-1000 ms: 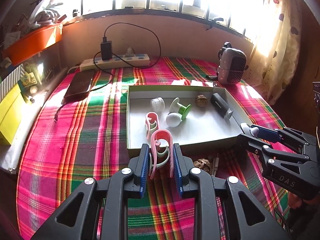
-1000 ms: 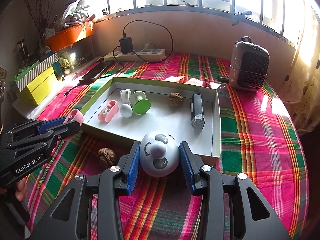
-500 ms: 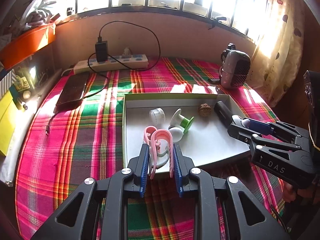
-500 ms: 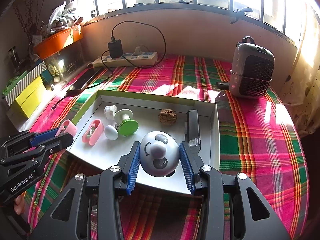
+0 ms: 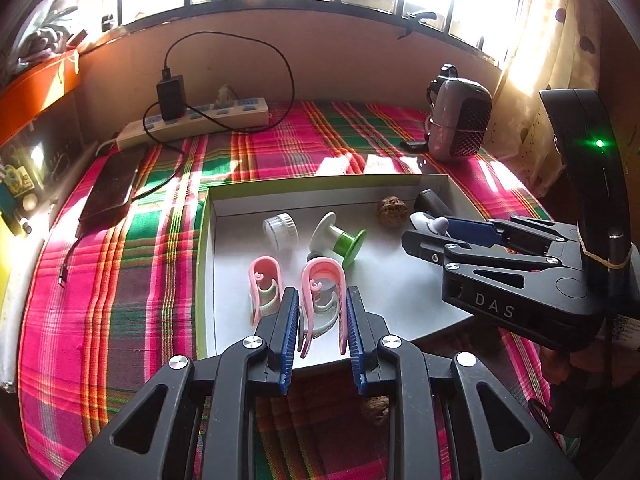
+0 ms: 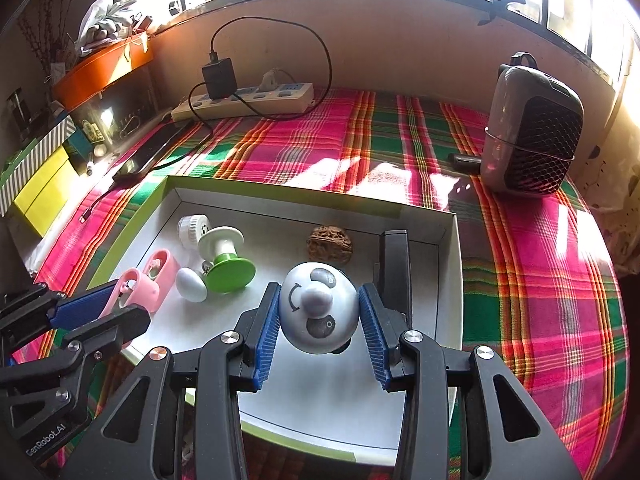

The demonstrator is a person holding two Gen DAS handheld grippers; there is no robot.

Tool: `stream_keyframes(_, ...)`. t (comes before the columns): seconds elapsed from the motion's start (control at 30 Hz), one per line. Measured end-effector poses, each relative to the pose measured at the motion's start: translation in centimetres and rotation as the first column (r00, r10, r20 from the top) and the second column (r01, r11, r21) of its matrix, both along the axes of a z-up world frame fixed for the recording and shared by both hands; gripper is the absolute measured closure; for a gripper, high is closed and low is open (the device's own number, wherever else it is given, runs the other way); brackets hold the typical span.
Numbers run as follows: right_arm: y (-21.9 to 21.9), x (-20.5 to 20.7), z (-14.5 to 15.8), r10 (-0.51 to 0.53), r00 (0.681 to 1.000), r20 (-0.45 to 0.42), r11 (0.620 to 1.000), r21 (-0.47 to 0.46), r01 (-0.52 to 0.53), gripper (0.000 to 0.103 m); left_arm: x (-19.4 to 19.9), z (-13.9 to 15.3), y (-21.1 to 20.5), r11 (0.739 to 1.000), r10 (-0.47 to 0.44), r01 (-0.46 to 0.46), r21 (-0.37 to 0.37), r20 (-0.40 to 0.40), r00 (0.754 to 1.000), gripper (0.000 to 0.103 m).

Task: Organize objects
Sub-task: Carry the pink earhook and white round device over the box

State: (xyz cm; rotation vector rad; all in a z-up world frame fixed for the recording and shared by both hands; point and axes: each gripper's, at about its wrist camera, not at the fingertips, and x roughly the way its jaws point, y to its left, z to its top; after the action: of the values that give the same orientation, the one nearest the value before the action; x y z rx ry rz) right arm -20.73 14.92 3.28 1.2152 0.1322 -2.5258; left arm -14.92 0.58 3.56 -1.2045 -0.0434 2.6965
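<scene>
The left tongs [image 5: 322, 316] pinched a pink U-shaped plastic clip [image 5: 323, 292] between their blue ribbed pads, and the clip hung over the near left part of the shallow white cardboard tray with a green rim [image 5: 202, 240]. Just left of it a second pink clip [image 5: 264, 280] lay on the tray floor, apart from the tongs. The right tongs [image 6: 319, 318] gripped a round silver-grey ball with a cartoon face [image 6: 319, 308], its nose pointing toward the camera, over the near middle of the tray. Whether either held thing touched the tray floor could not be told.

Farther in the tray lay a white ribbed cap [image 5: 281, 229], a white-and-green spool [image 5: 338, 236] with a small white egg-shaped piece [image 6: 191, 284] beside it, a brown walnut [image 6: 330, 242] near the far wall, and a black rectangular bar [image 6: 394, 256] along the right wall, just beside the right tongs. Another walnut [image 5: 376, 409] sat on the pink-and-green plaid cloth [image 5: 120, 280] covering the counter, near of the tray. At the far side stood a white power strip [image 5: 196, 122] with a black charger, a dark phone [image 5: 112, 188] to the left, and a grey mesh-fronted speaker [image 6: 532, 132] at the far right
</scene>
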Motion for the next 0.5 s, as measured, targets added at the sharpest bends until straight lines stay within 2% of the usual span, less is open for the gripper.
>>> stream_keyframes(0.5,-0.8,-1.3,-1.0,0.012,1.0,0.008,1.0,0.018,-0.012,0.062,-1.2,-1.4,0.7,1.0,-0.004,0.005,-0.014,0.042,0.999,0.082)
